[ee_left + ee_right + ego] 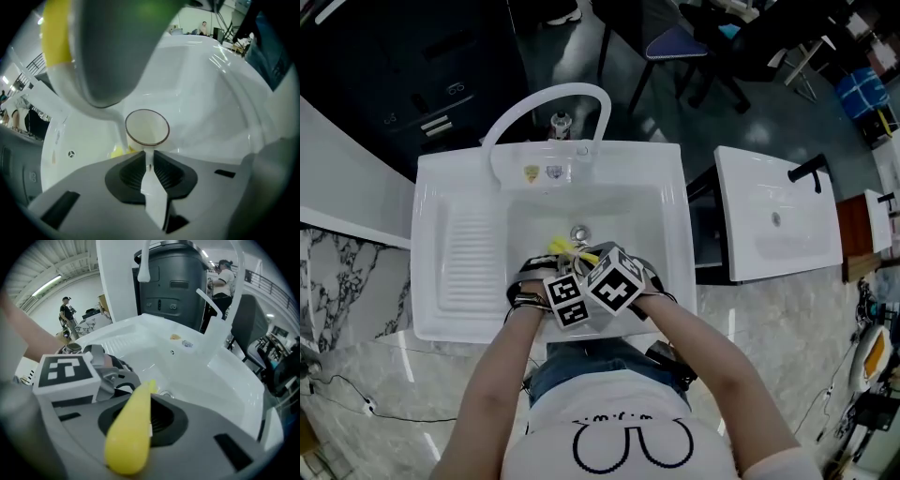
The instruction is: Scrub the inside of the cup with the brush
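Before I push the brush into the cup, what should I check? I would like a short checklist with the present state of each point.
1. Hold of the left gripper on the cup: ok, its fingers are shut on the cup's handle.
2. Hold of the right gripper on the brush: ok, shut on the yellow handle.
3. Cup mouth free: ok, nothing shows inside it.
4. Brush head inside the cup: not ok; in the left gripper view its stem runs down beside the rim, outside.
5. Cup over the sink: ok.
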